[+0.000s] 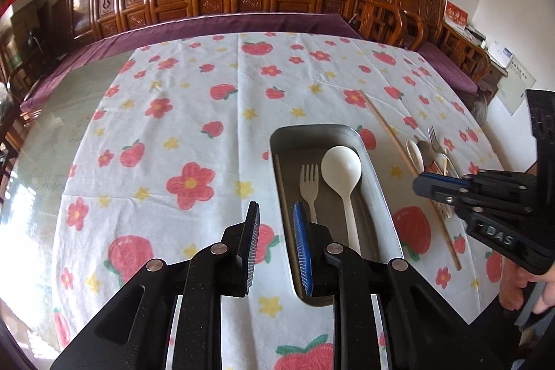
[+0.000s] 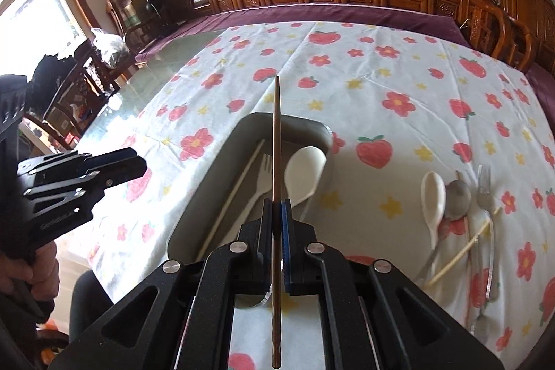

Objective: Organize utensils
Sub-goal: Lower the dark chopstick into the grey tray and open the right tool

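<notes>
1. Left wrist view: the left gripper [image 1: 275,224] hovers with its fingers spread and nothing between them, one finger over the flower-and-strawberry printed tablecloth [image 1: 180,113], the blue-padded one over the near end of the grey oblong metal tray [image 1: 376,182].
2. The tray holds a white plastic fork [image 1: 309,186], a white plastic ladle-shaped spoon [image 1: 343,175] and a thin pale chopstick [image 1: 283,193] along its left wall, all lying lengthwise.
3. To the right, the right gripper [image 1: 425,184] comes in from the edge of the view, with a long brown wooden chopstick [image 1: 385,127] running past its tips; loose cutlery lies on the cloth behind it.
4. Right wrist view: the right gripper [image 2: 276,203] has its fingers pressed on the brown chopstick [image 2: 276,134], a slim dark stick with a ridged near end, pointing forward above the tray [image 2: 215,169].
5. The fork [image 2: 265,169], spoon [image 2: 305,172] and pale chopstick [image 2: 239,189] lie in the tray below it.
6. Right of the tray, on the cloth, lie a small white plastic spoon [image 2: 433,193], a grey metal spoon [image 2: 458,196], a silver metal fork [image 2: 484,193] and another pale chopstick [image 2: 464,248].
7. The left gripper [image 2: 138,167] shows at the left.
</notes>
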### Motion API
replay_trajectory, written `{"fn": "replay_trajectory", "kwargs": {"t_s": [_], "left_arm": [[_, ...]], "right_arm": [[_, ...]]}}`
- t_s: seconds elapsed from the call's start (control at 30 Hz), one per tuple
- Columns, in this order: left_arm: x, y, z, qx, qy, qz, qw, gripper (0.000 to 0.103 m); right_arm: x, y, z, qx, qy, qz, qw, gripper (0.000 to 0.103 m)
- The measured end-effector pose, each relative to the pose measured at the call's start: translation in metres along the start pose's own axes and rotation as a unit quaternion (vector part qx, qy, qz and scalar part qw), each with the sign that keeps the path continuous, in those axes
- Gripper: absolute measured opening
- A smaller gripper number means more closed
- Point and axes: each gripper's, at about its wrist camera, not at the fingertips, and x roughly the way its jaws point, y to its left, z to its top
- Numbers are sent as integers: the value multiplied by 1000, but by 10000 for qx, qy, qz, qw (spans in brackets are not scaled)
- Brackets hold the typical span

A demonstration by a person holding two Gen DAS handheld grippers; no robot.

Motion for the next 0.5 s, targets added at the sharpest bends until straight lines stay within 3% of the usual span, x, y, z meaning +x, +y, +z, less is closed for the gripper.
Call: {"fn": "replay_trajectory", "kwargs": {"t_s": [0.13,0.5], "left_arm": [[-9,11,0,-72,-108,13,9999,19],[-14,26,-5,-156,-147,47,9998,20]], "right_arm": [[22,4,8,271,36,169,9995,6],[70,7,12,461,158,11,9988,6]]}}
